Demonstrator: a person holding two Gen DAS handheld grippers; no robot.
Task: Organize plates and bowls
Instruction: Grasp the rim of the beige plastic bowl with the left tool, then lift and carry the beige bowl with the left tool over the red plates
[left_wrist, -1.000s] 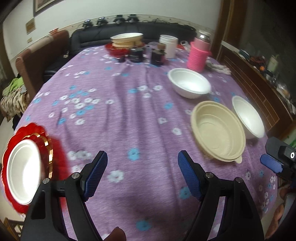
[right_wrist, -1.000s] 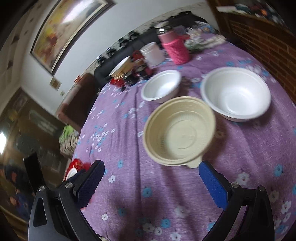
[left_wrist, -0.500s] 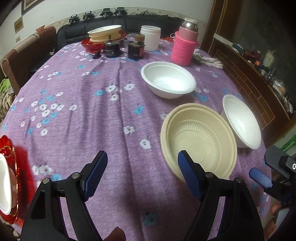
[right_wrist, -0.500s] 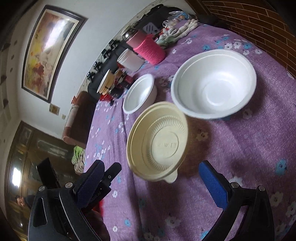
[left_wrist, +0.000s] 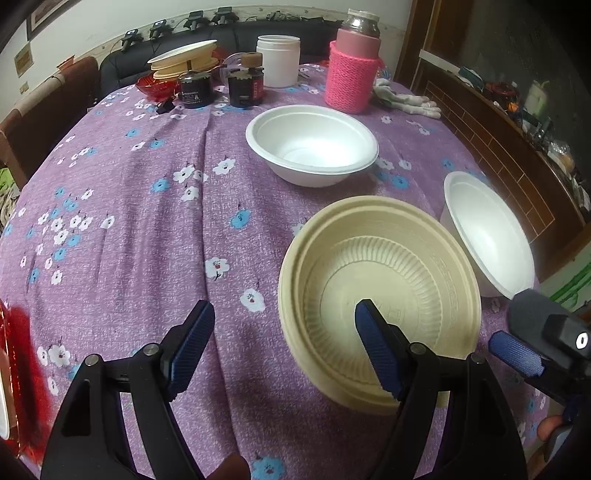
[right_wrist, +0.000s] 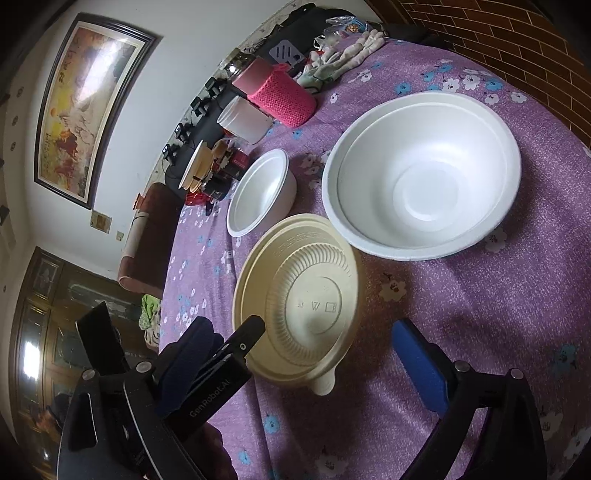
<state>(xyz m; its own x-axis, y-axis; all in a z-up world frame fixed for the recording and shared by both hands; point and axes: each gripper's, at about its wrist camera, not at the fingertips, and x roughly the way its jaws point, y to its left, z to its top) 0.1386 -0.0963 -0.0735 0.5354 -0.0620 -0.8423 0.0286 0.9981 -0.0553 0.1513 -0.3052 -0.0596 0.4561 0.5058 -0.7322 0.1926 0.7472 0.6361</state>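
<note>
Both grippers hang over the beige bowl (left_wrist: 380, 295), which sits mouth-up near the desk (left_wrist: 147, 221) edge, between two white foam bowls (left_wrist: 312, 144) — round, so no long axis, only a small tab on its rim facing the person. The left gripper (left_wrist: 284, 347) has its fingers wide, one over the bowl's inside, holding nothing. The right gripper (right_wrist: 317, 354) is closing, empty too. I'd guess the thin rim could slip or tip if pinched unevenly — or the grippers could collide.
</note>
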